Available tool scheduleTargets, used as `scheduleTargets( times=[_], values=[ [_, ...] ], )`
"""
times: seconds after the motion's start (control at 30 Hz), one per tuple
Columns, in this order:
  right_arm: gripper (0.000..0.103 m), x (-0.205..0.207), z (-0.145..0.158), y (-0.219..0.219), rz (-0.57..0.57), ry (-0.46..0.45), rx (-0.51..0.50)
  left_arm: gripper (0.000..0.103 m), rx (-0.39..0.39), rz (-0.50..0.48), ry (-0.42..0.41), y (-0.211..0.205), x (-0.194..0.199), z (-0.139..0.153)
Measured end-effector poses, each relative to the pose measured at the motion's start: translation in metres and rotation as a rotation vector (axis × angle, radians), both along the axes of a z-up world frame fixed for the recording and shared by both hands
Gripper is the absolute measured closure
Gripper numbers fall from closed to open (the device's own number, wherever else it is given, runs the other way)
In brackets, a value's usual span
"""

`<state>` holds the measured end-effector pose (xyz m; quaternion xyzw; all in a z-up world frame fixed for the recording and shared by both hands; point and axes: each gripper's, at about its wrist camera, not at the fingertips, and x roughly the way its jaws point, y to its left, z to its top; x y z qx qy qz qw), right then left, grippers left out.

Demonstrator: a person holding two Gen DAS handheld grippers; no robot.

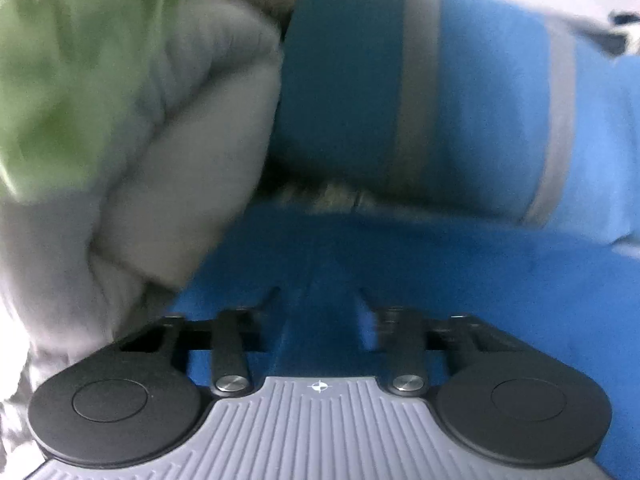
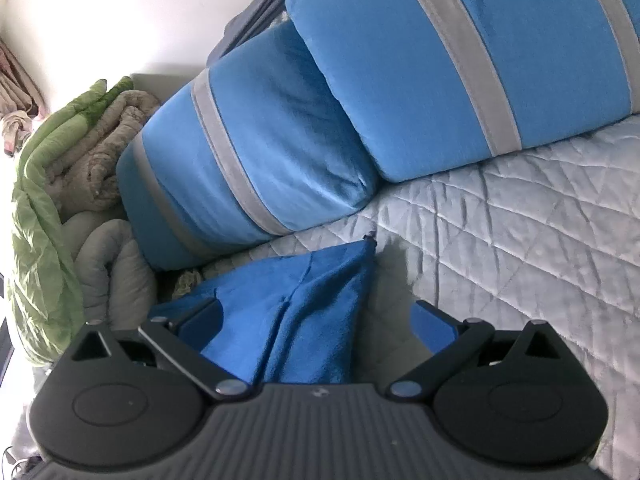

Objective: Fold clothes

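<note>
left gripper (image 1: 318,294) tips blurred, state unclear; green quilt (image 1: 60,80) smeared, cut off by edge

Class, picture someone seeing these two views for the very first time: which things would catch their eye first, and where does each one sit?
The two big blue cushions with grey stripes dominate, leaning at the back of the pale quilted bedspread. Next comes the bright blue fleece garment, lying on the quilt in front of them, between the spread fingers of the right hand-held gripper. At the far left, a rumpled green and grey bedding pile stands out.
</note>
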<state>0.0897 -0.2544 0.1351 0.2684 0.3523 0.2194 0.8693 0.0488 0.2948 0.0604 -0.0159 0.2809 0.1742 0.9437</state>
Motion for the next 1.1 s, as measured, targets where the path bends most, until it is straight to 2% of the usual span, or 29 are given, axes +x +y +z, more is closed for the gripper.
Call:
scheduleTargets(
  times=[0.13, 0.17, 0.27, 0.37, 0.4, 0.47, 0.53, 0.57, 0.83, 0.97, 1.1],
  values=[
    [0.000, 0.001, -0.002, -0.002, 0.004, 0.005, 0.011, 0.083, 0.104, 0.010, -0.009, -0.014, -0.001, -0.018],
    [0.000, 0.000, -0.003, -0.002, 0.008, 0.002, 0.014, 0.083, 0.109, 0.008, -0.006, -0.014, 0.000, -0.018],
    [0.000, 0.000, -0.005, -0.001, 0.023, 0.001, 0.009, 0.083, 0.056, 0.005, -0.028, -0.005, -0.003, -0.017],
    [0.000, -0.002, -0.009, 0.000, 0.029, 0.008, -0.023, 0.081, 0.068, 0.007, -0.049, -0.010, -0.011, -0.016],
    [0.000, -0.003, -0.010, -0.001, 0.022, 0.009, -0.044, 0.077, 0.077, 0.006, -0.052, -0.012, -0.012, -0.015],
    [0.000, -0.006, -0.010, -0.004, -0.003, 0.003, -0.086, 0.061, 0.107, -0.026, -0.037, -0.019, -0.011, -0.009],
    [0.000, -0.008, -0.011, -0.008, -0.029, -0.001, -0.128, 0.033, 0.129, -0.059, -0.024, -0.026, -0.014, 0.001],
    [0.000, -0.009, -0.012, -0.011, -0.036, -0.001, -0.146, 0.030, 0.126, -0.066, -0.026, -0.028, -0.017, 0.007],
    [0.000, -0.022, -0.019, -0.040, -0.069, -0.002, -0.201, 0.026, 0.047, -0.114, -0.066, -0.052, -0.037, 0.066],
    [0.000, -0.027, -0.023, -0.050, -0.075, 0.005, -0.228, 0.026, 0.031, -0.231, -0.070, -0.101, -0.038, 0.089],
    [0.000, -0.034, -0.023, -0.056, -0.092, 0.006, -0.265, 0.026, -0.012, -0.364, -0.113, -0.168, -0.040, 0.099]
  ],
)
